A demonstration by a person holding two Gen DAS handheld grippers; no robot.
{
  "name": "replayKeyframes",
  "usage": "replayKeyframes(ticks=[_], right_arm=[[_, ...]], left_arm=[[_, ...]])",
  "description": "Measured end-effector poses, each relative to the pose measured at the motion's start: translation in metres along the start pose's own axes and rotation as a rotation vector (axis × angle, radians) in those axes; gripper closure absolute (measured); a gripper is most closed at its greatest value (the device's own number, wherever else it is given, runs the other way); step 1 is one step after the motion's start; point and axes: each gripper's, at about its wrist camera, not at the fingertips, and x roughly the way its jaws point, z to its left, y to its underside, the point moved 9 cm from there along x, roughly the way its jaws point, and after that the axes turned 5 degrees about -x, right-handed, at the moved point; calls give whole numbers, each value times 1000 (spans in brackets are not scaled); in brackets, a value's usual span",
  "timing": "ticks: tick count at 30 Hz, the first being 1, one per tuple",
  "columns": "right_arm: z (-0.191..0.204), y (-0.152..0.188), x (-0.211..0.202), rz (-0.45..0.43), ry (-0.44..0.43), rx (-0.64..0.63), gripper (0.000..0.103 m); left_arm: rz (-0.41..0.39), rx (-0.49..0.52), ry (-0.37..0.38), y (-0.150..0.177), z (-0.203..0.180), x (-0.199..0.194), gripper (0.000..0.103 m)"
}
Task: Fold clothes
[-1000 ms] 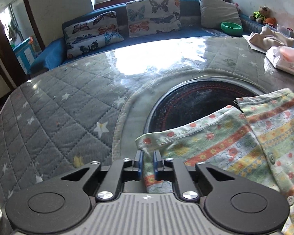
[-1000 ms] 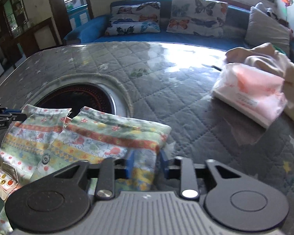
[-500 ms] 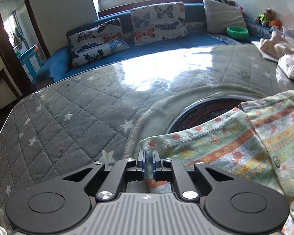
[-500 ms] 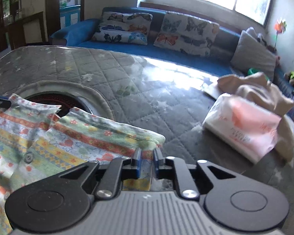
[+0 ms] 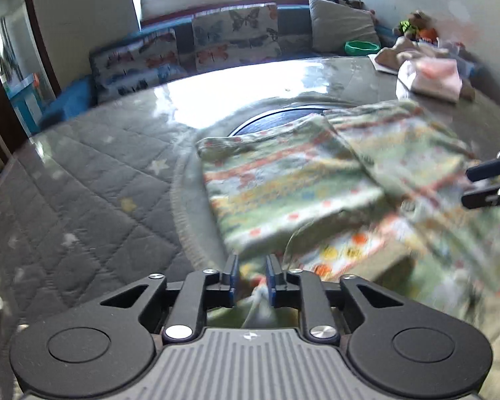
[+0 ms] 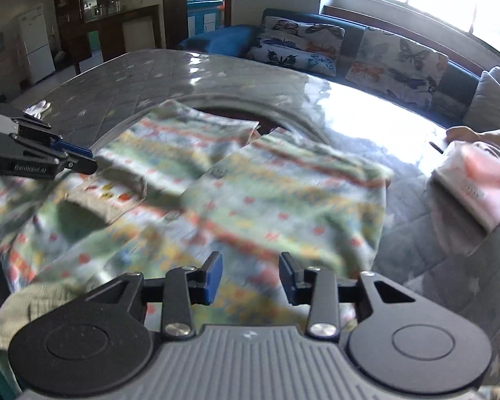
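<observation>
Clothes-wise it's one soft cotton garment [image 6: 256,200], pale green with orange, yellow and white printed stripes, spread on the grey quilted star-pattern table cover [image 5: 83,193] with its two flaps folded in and overlapping the dark round inset [image 5: 276,116] in the table's middle. Left gripper [image 5: 251,275] has its blue-padded fingers a narrow way apart and opening, with a bit of the garment's near edge showing in the gap, though the pads don't look like they're pinching it. Right gripper [image 6: 251,278] is opening too, wider, and the fabric just lies flat under and past the fingertips, nothing held. Everything's pretty motion-blurred. Off to the right sits a glossy plastic-wrapped pink and white pack [image 6: 476,183], apart from the garment, against some crumpled beige cloth [image 5: 403,51]. Butterfly-print cushions [image 6: 300,46] line the blue sofa behind.
</observation>
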Motion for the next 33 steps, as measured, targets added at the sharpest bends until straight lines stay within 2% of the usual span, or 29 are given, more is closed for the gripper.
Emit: replayKeyframes(ticks=[4,8,13,18,22,26,28,33], right_arm=[[2,14,-7,17,32,-8,63],[11,24,-28,-4,48,-45,61],[19,44,-37,11,56,-65,58],[18,44,-50,-29,75,-54,56],[24,49,-46,-20,61,-51,56],[23,54,-46,-20,62,-18,55],[24,57,-47,-18,60,-11,50],[21,62,-54,-35,60,31,47]], left_arm=[[-20,-5,-33,5,9,-8,72],[-32,-15,-80,11,22,-14,72],[-46,-116,-123,25,50,-31,71],[-38,-253,-244,57,108,-56,71],[-10,-333,-326,86,151,-65,71],[6,-331,-422,100,179,-75,69],[6,-346,-414,104,189,-78,69],[25,-312,-440,102,189,-78,69]])
